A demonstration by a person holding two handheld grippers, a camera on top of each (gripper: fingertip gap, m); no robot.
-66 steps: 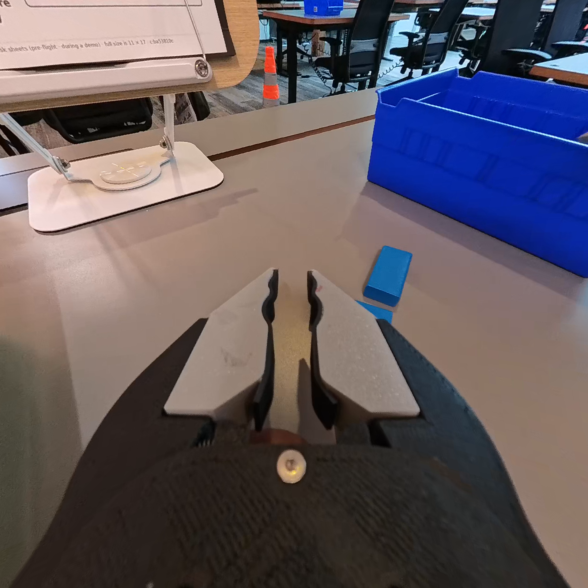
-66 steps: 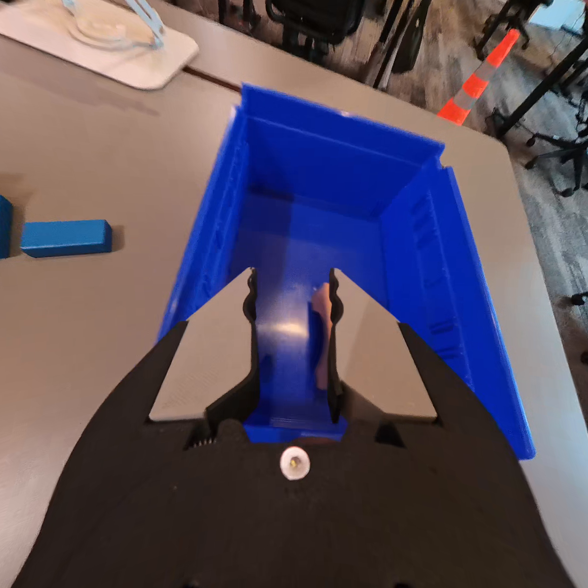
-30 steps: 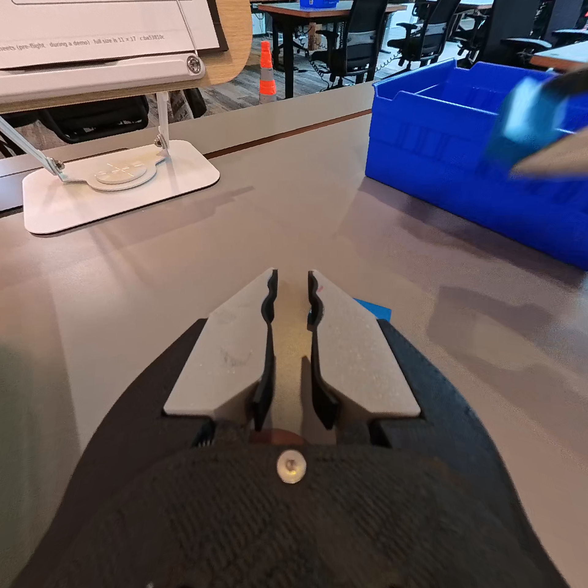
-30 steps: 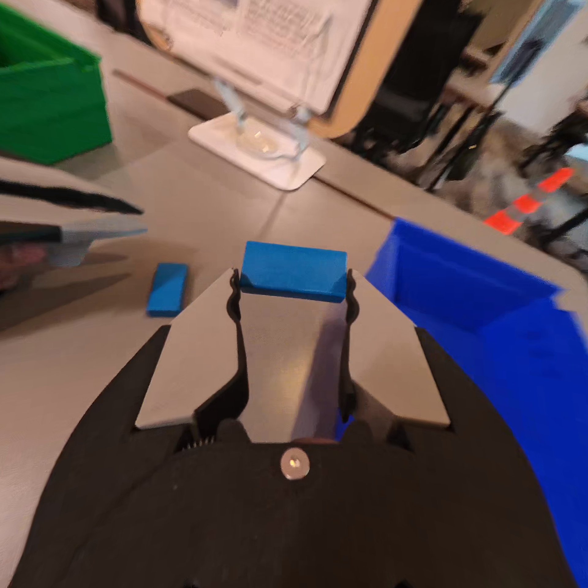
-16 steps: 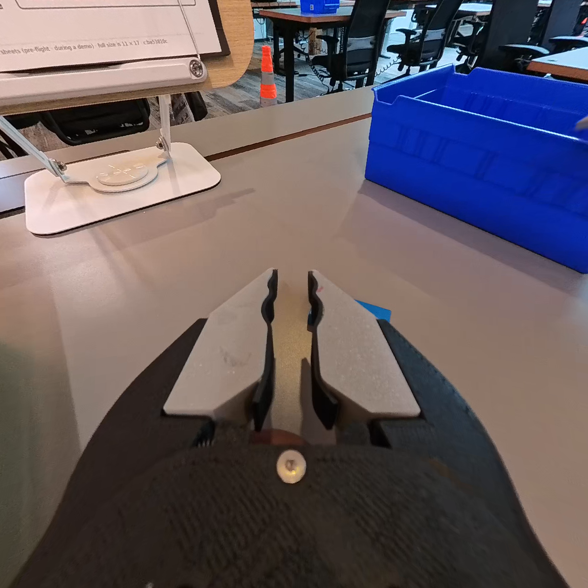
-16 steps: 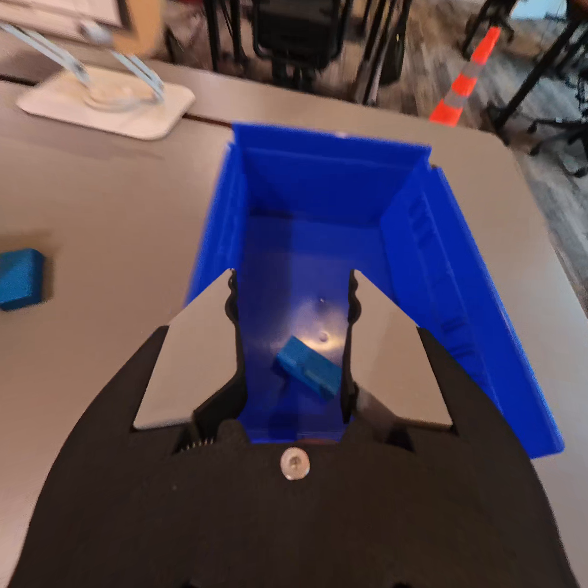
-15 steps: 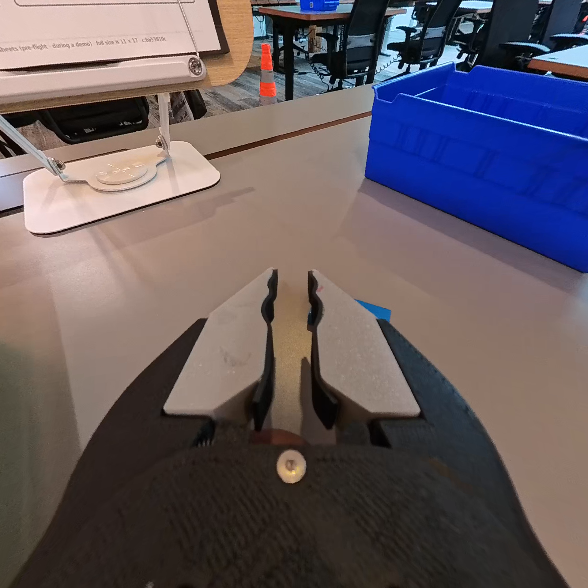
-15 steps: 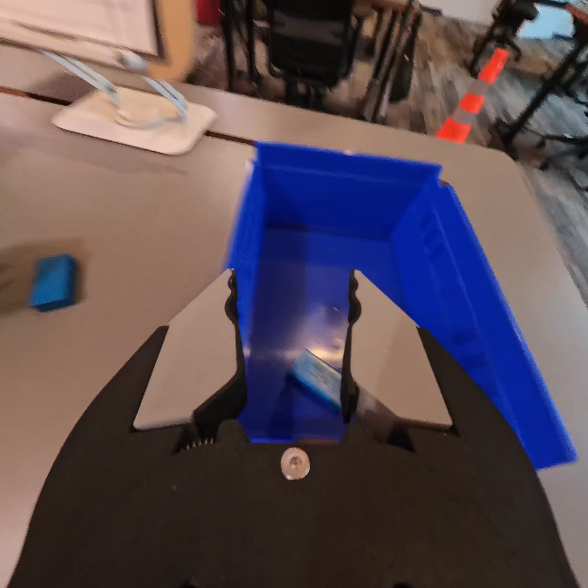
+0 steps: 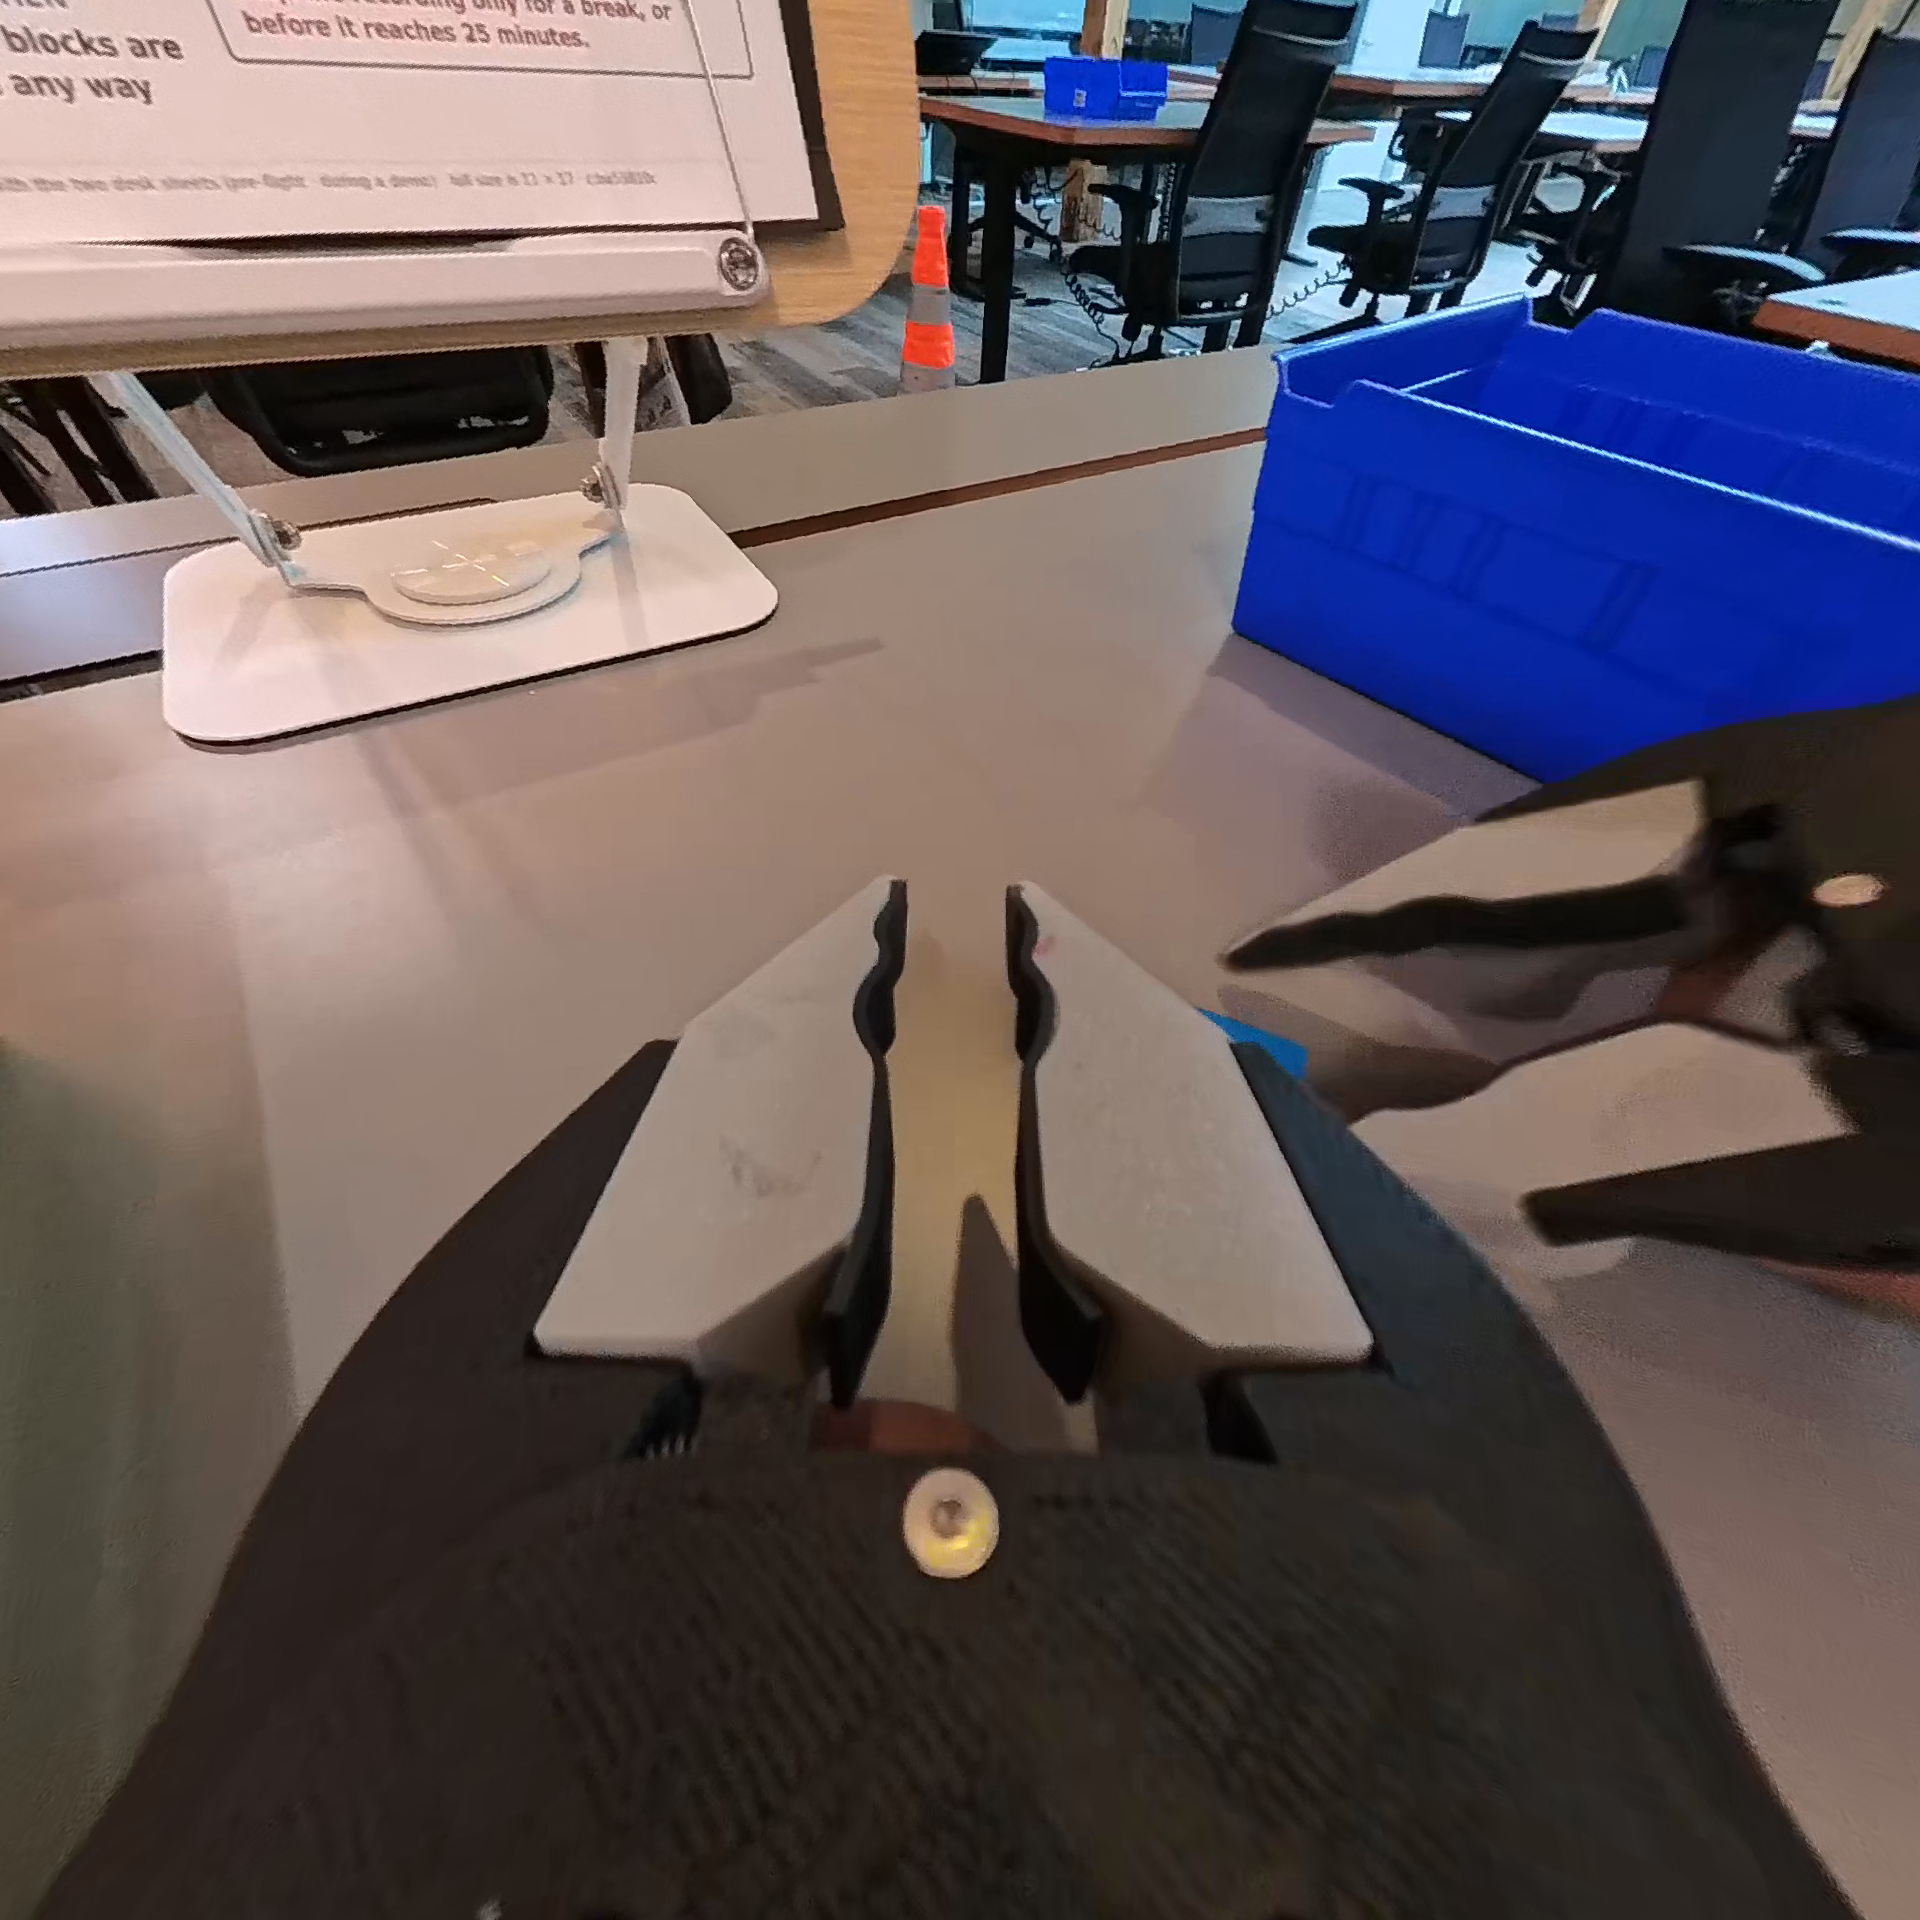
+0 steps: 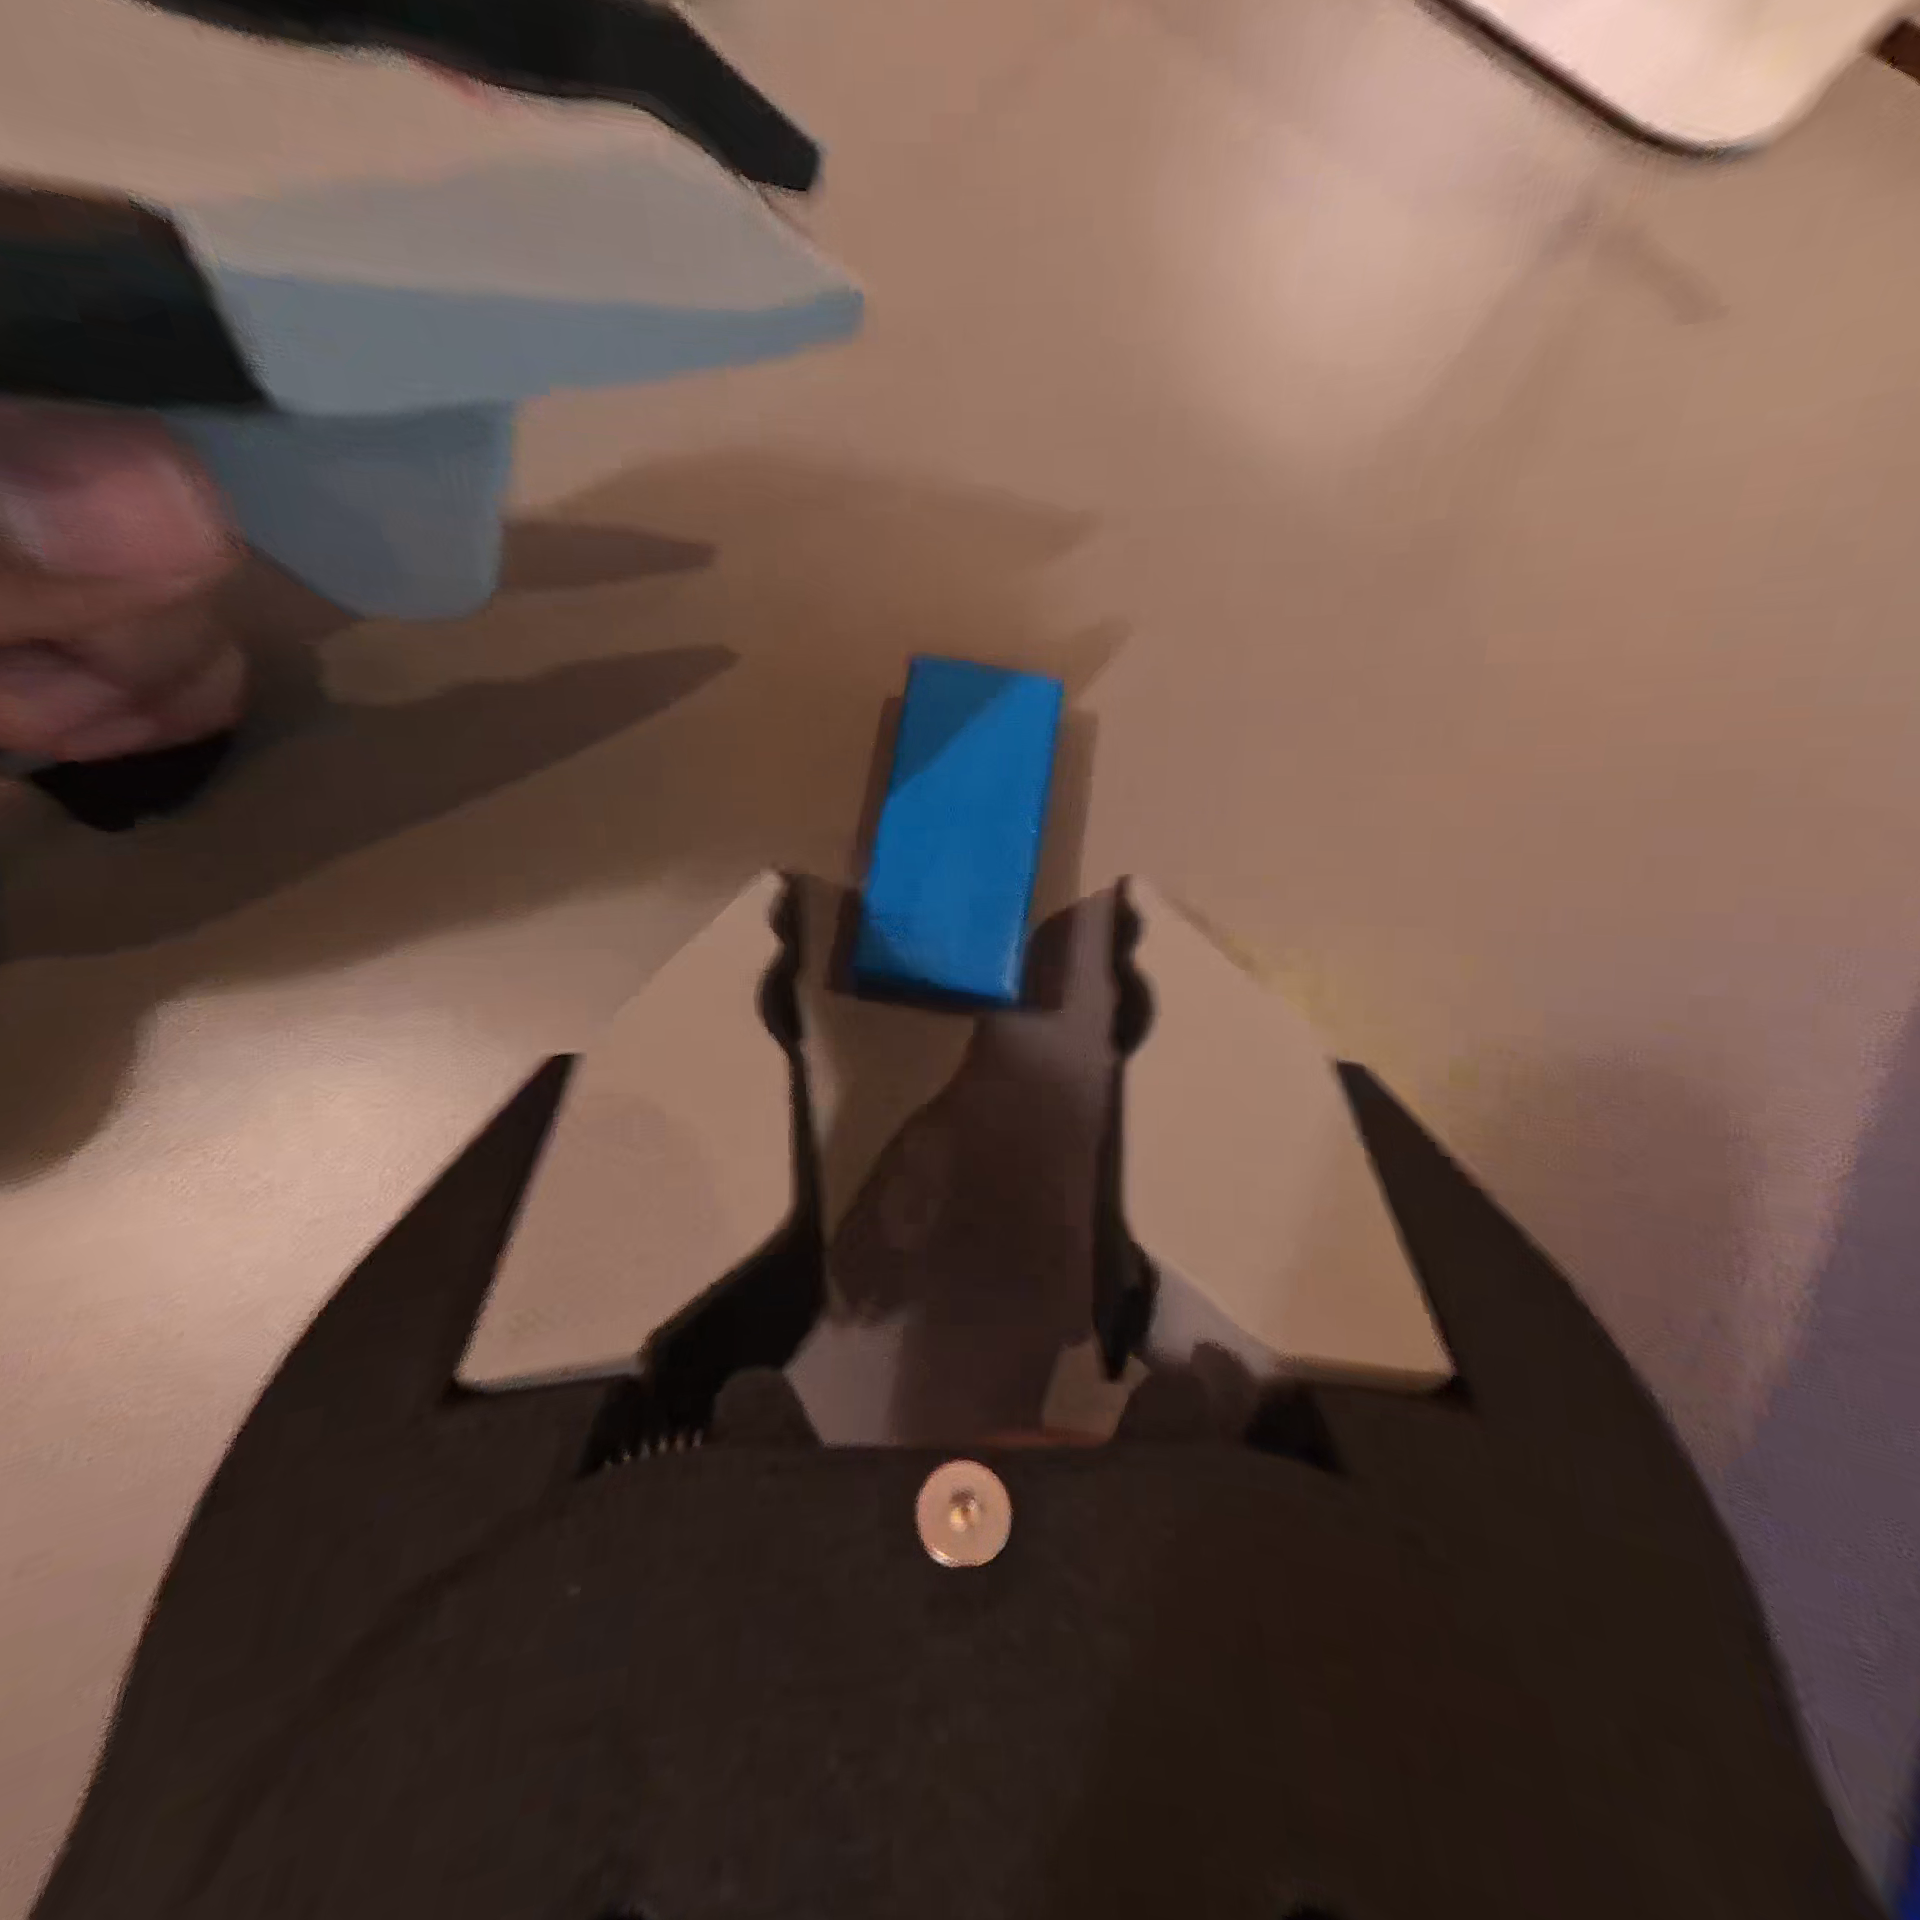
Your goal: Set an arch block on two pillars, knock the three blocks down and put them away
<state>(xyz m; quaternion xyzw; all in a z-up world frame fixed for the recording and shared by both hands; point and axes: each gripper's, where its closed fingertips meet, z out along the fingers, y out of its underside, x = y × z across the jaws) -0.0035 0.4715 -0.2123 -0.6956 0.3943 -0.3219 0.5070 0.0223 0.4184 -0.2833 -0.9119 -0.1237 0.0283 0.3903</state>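
Note:
A blue block (image 10: 961, 831) lies flat on the grey table (image 10: 1455, 623). Its near end sits between the fingertips of my right gripper (image 10: 951, 904), which is open with a gap on each side of the block. The view is blurred. In the left wrist view only a blue sliver of this block (image 9: 1257, 1039) shows beside my left gripper (image 9: 956, 904), whose jaws stand a narrow gap apart with nothing between them. The right gripper (image 9: 1382, 1081) reaches in from the right there. The left gripper (image 10: 520, 312) also shows at the upper left of the right wrist view.
A blue bin (image 9: 1558, 582) stands at the back right of the table. A white stand base (image 9: 468, 603) carrying a paper board is at the back left. Chairs, desks and an orange cone (image 9: 928, 301) are beyond the table. A hand (image 10: 83, 582) holds the left gripper.
My right gripper dropped a blue block into the bin, then swung left and down to the last block on the table. The left gripper has stayed put.

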